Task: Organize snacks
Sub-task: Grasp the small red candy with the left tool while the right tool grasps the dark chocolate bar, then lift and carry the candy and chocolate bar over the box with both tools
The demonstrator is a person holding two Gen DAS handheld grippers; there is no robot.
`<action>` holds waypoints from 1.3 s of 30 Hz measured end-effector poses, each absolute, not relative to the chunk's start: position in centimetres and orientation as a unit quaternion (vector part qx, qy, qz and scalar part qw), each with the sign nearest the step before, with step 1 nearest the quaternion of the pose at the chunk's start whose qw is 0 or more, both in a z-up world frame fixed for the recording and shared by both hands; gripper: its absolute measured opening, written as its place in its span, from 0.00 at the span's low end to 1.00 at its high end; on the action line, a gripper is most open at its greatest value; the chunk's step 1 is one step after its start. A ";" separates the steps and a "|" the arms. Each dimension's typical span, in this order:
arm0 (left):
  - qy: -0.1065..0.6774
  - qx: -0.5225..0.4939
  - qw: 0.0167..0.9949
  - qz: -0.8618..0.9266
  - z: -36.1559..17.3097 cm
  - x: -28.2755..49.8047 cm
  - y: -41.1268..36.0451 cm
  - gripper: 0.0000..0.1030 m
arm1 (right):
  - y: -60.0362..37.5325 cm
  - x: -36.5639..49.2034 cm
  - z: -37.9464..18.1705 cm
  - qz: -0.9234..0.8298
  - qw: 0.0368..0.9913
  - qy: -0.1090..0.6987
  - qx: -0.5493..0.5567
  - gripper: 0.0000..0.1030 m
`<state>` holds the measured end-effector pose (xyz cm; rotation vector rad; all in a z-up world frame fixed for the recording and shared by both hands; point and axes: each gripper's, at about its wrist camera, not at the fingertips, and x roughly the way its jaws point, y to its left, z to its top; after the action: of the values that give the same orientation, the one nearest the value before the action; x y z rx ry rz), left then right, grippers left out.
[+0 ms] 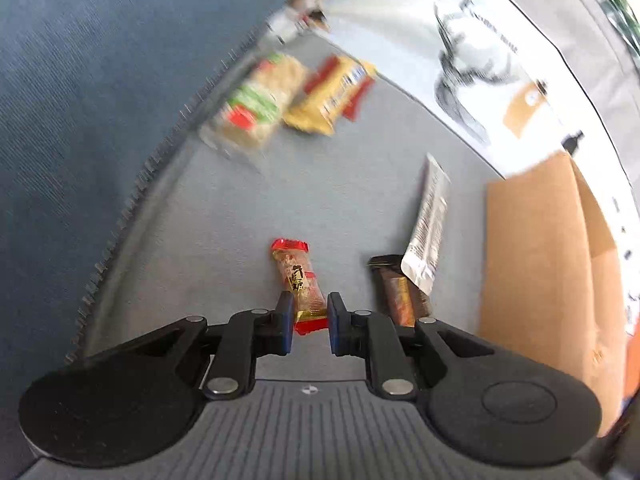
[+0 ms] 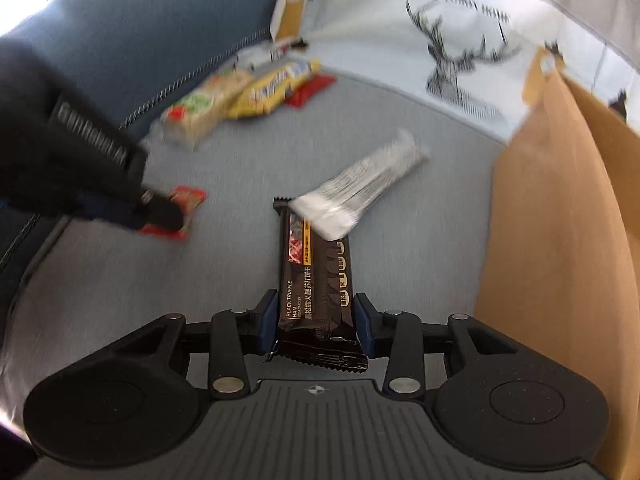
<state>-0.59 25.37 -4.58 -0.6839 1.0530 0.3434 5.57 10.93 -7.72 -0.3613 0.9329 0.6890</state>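
On the grey sofa seat (image 1: 224, 216), a small red-and-gold snack (image 1: 298, 276) lies lengthwise between the pads of my left gripper (image 1: 310, 320), which press on its near end. My right gripper (image 2: 316, 324) is shut on a black truffle-ham cracker packet (image 2: 316, 280). One end of a silver packet (image 2: 360, 188) lies across that packet's far end. In the right wrist view, the left gripper (image 2: 160, 216) sits at the left on the red snack (image 2: 188, 198). The black packet (image 1: 396, 292) and silver packet (image 1: 428, 224) also show in the left wrist view.
A brown paper bag (image 2: 560, 260) stands open at the right. Further back lie a green-and-red cracker pack (image 1: 256, 100), a yellow pack (image 1: 332, 96) and a red packet (image 2: 308, 88), near the blue backrest (image 1: 100, 80). A white deer-print cushion (image 2: 460, 40) is behind.
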 end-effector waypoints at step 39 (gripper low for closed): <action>0.501 -0.263 0.798 0.208 -5.5 1.3 24.8 0.17 | 10.4 5.6 -7.1 0.358 0.823 0.423 -0.120 0.40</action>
<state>1.33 24.81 -5.53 -0.5654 1.0749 0.4460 5.64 10.37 -7.13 -0.2559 0.8997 0.7624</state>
